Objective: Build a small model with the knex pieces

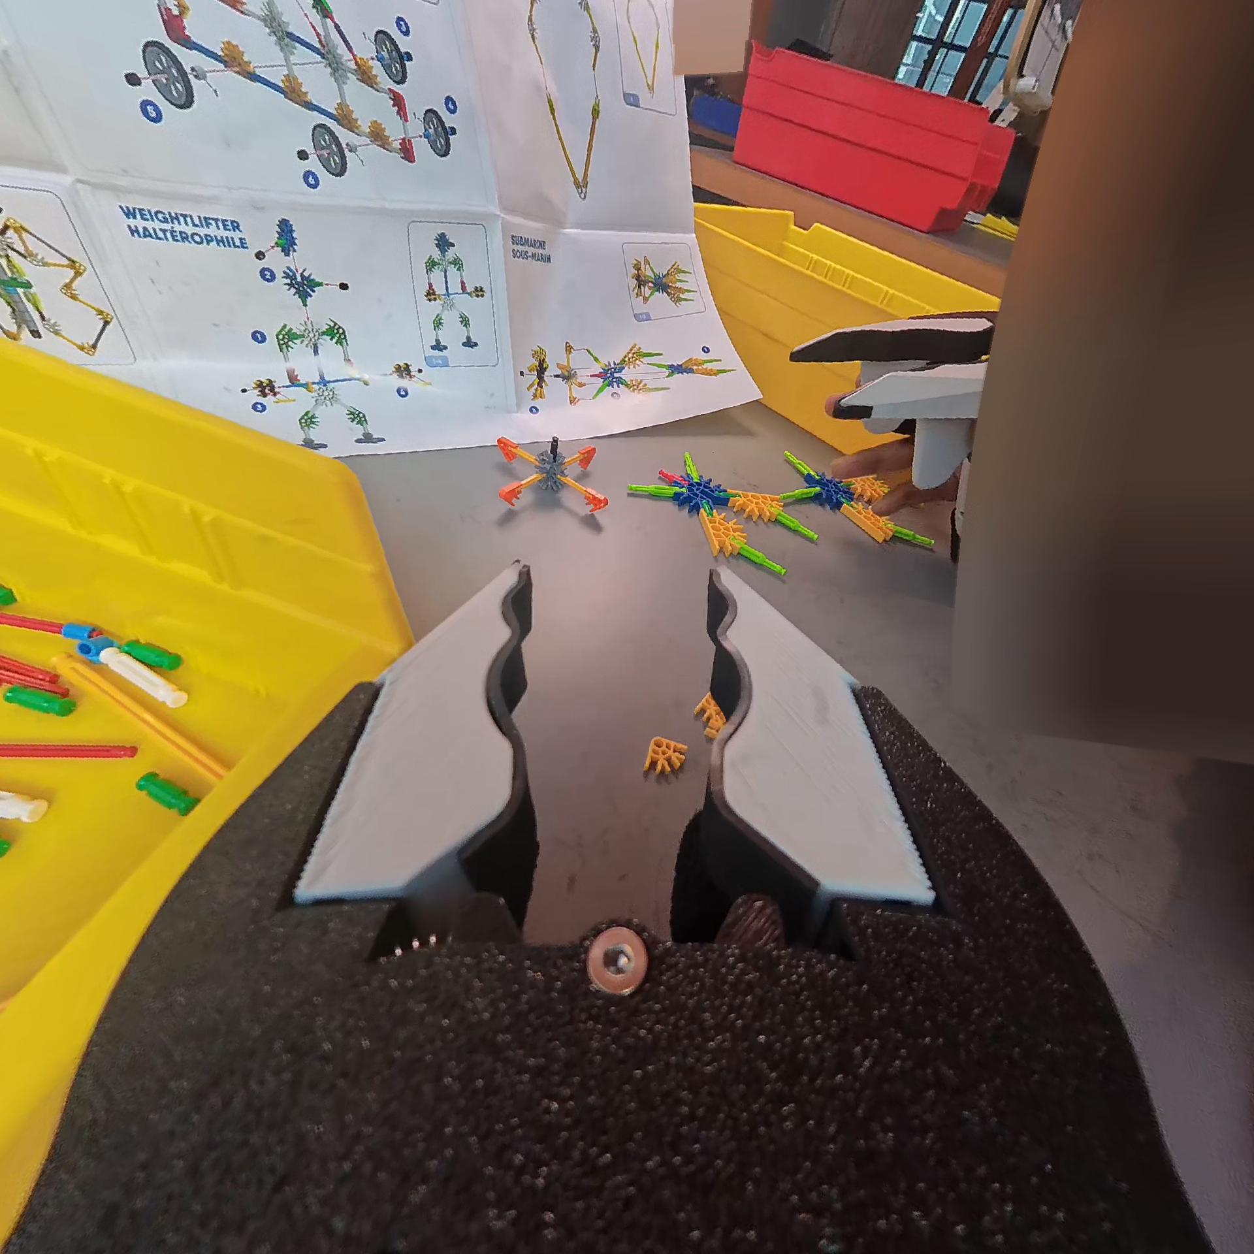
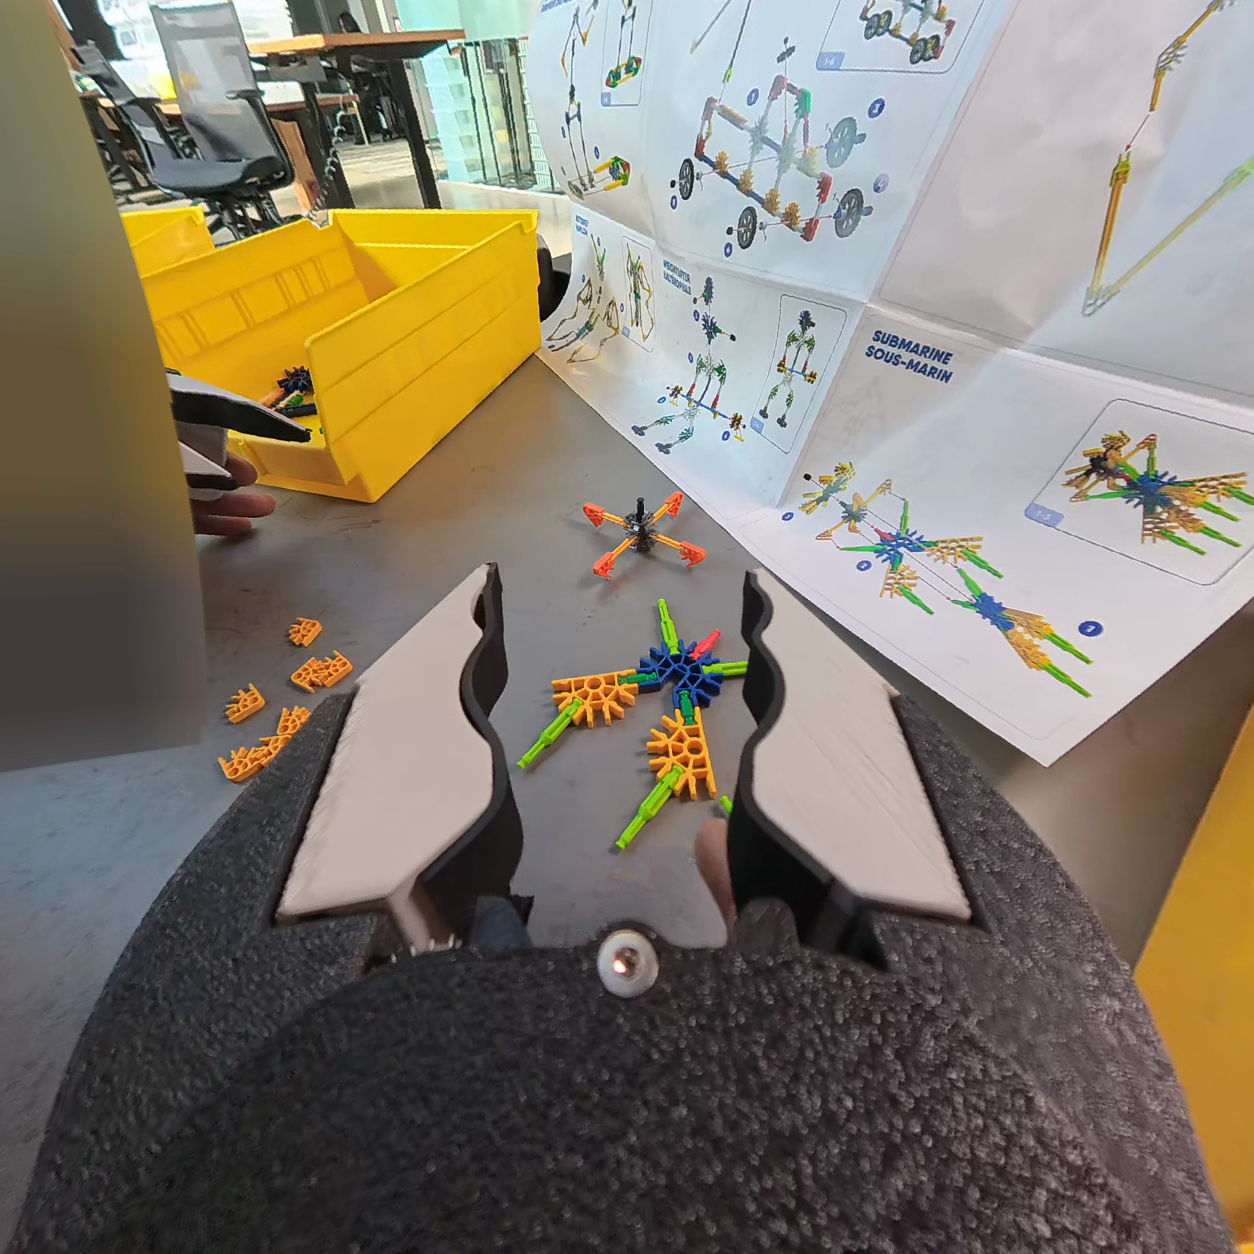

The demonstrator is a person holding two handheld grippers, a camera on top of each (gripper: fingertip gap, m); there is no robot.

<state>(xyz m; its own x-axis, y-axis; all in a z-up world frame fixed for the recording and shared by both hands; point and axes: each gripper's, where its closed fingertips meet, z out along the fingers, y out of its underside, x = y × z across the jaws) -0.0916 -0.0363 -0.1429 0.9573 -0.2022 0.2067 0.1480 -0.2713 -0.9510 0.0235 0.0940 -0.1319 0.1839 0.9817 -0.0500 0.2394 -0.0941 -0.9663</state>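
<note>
Jaws apart — blue-hubbed piece [image 2: 678,668] between

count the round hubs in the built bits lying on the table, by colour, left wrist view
grey hub, with four orange-tipped arms: 1
blue hubs, with green rods and yellow fans: 2
total: 3
</note>
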